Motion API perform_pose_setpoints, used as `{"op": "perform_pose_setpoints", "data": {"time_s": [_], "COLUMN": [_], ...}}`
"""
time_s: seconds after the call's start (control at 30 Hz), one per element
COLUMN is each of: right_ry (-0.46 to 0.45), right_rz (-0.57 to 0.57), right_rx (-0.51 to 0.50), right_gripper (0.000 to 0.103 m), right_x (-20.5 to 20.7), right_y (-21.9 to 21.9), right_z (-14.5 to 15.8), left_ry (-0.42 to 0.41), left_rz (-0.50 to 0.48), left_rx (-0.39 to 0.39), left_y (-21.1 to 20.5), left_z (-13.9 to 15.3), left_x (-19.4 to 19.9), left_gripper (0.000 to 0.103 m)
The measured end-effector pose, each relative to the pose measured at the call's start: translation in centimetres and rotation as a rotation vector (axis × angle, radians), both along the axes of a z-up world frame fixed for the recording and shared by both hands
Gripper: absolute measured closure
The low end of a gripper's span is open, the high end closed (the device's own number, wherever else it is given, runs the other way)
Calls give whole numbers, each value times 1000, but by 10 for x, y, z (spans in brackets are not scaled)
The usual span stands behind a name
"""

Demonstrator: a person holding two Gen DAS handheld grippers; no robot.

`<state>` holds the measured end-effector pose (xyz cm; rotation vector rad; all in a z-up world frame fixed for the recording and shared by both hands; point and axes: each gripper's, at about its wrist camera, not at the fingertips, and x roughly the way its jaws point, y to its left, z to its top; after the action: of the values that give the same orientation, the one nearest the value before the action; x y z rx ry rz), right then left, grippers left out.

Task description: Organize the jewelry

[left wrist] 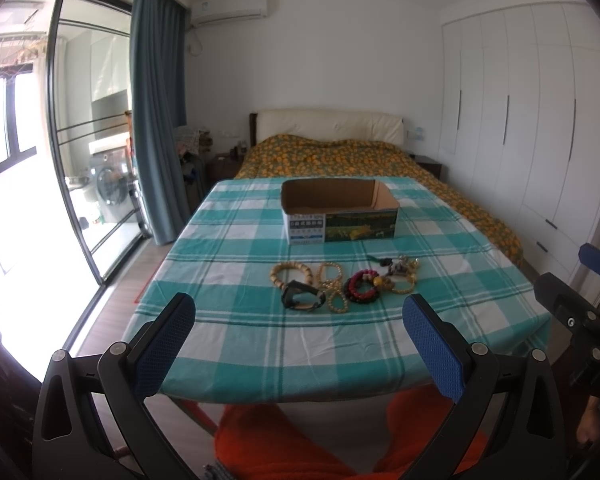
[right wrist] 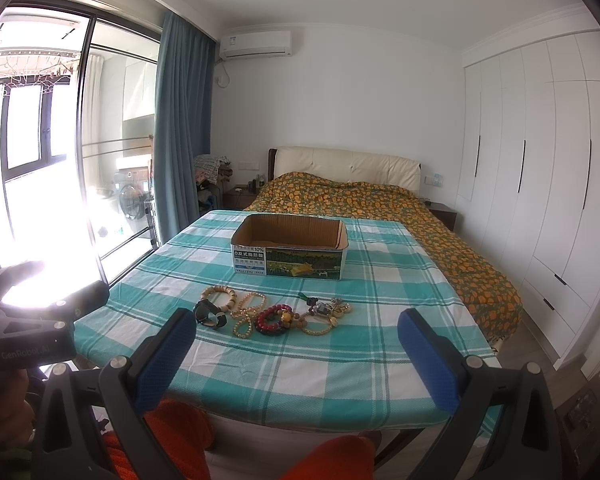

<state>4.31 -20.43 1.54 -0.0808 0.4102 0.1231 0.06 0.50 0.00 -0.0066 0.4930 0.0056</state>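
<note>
A pile of jewelry (left wrist: 346, 286) lies on the teal checked tablecloth (left wrist: 260, 344): tan bead bracelets, a black watch (left wrist: 302, 298), dark red bead bracelets and a keychain cluster. It also shows in the right wrist view (right wrist: 276, 314). Behind it stands an open, empty cardboard box (left wrist: 340, 212), also in the right wrist view (right wrist: 290, 250). My left gripper (left wrist: 300, 344) is open and empty, held above the table's near edge. My right gripper (right wrist: 298, 354) is open and empty, likewise short of the pile.
A bed with an orange flowered cover (left wrist: 340, 156) lies beyond the table. White wardrobes (left wrist: 520, 120) line the right wall. A glass sliding door and blue curtain (left wrist: 156, 120) are at the left. The person's orange-clad legs (left wrist: 284, 440) are under the table edge.
</note>
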Motion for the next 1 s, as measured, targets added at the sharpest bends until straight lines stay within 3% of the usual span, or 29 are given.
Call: {"op": "perform_pose_setpoints", "data": {"time_s": [0.6, 1.0], "right_ry": [10, 21], "right_rz": [2, 0], "right_rx": [4, 12], "right_gripper": [0, 0], "right_x": [2, 2], "right_y": [0, 3], "right_z": [-6, -11], "left_ry": [-7, 14], "left_rz": [-21, 49], "left_rx": [-7, -27], "left_y": [0, 17], "left_z": [-3, -6], "left_x": [-4, 1], "left_gripper": [0, 0]}}
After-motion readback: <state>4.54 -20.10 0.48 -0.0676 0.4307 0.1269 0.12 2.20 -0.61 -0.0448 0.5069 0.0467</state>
